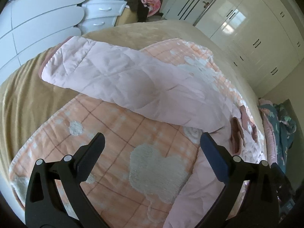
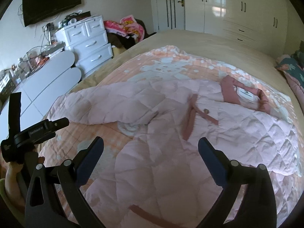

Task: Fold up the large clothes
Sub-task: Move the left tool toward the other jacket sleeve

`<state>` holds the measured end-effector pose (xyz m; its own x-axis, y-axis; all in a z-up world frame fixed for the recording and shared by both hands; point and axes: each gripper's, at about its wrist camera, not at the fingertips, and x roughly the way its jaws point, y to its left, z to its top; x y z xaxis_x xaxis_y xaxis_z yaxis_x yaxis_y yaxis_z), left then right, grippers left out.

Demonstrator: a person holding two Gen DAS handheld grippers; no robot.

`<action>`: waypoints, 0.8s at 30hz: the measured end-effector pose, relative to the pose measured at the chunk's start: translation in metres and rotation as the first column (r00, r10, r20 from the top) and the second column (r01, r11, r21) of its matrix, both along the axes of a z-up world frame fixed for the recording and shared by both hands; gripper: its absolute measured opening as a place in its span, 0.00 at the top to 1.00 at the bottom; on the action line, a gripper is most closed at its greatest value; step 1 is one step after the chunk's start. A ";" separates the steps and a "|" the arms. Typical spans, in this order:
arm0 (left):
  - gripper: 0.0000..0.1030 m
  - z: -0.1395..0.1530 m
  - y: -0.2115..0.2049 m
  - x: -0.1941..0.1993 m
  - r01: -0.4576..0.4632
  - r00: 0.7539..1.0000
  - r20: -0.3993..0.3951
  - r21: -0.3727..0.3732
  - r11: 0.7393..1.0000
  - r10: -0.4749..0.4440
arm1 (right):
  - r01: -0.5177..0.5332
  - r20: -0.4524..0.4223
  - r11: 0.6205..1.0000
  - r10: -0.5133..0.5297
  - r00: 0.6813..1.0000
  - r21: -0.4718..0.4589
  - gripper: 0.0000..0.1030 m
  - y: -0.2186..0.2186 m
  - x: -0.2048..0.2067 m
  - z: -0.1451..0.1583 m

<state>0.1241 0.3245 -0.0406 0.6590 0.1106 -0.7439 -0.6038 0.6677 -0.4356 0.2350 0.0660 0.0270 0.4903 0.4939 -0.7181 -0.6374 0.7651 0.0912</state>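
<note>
One bed (image 2: 218, 43), covered in a tan spread, fills most of both views. On it lies a peach checked blanket (image 1: 121, 131) with pale heart and flower patches, occupying the centre and lower left of the left wrist frame and the centre band of the right wrist frame. The garment, a pale pink quilted coat (image 2: 155, 152), rests flat on that blanket; in the right wrist view it takes up the centre and lower right, with darker pink trim strips and a collar with a white label toward the upper right. One sleeve (image 1: 106, 72) extends diagonally across the middle of the left wrist frame, its cuff at the upper left, lying over the blanket edge onto the tan spread.

White wardrobe doors (image 1: 252, 38) stand at the upper right of both frames. A white chest of drawers (image 2: 89, 41) sits at the upper left, with a dark wall-mounted screen (image 2: 51, 0) above it in the right wrist view.

Left gripper (image 1: 152, 142): jaws spread wide, holding nothing, above the blanket at lower centre. Right gripper (image 2: 151, 146): jaws likewise spread wide, empty, above the coat body. A hand (image 2: 15, 172) at the lower left edge grips the left tool's handle.
</note>
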 end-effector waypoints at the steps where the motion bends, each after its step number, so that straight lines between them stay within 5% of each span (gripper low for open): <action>1: 0.09 -0.001 0.002 -0.001 -0.006 1.000 0.000 -0.001 1.000 0.006 | -0.005 -0.002 1.000 0.005 1.000 -0.004 0.04 0.004 -0.001 -0.001; 12: 0.09 -0.042 0.040 -0.007 -0.113 0.993 0.013 -0.159 0.981 0.117 | -0.058 -0.019 0.997 0.058 0.998 -0.043 0.04 0.033 -0.002 -0.021; 24: 0.09 -0.062 0.088 0.000 -0.241 0.962 0.068 -0.252 0.937 0.266 | 0.017 -0.078 1.000 -0.019 0.997 -0.026 0.04 0.012 0.014 -0.042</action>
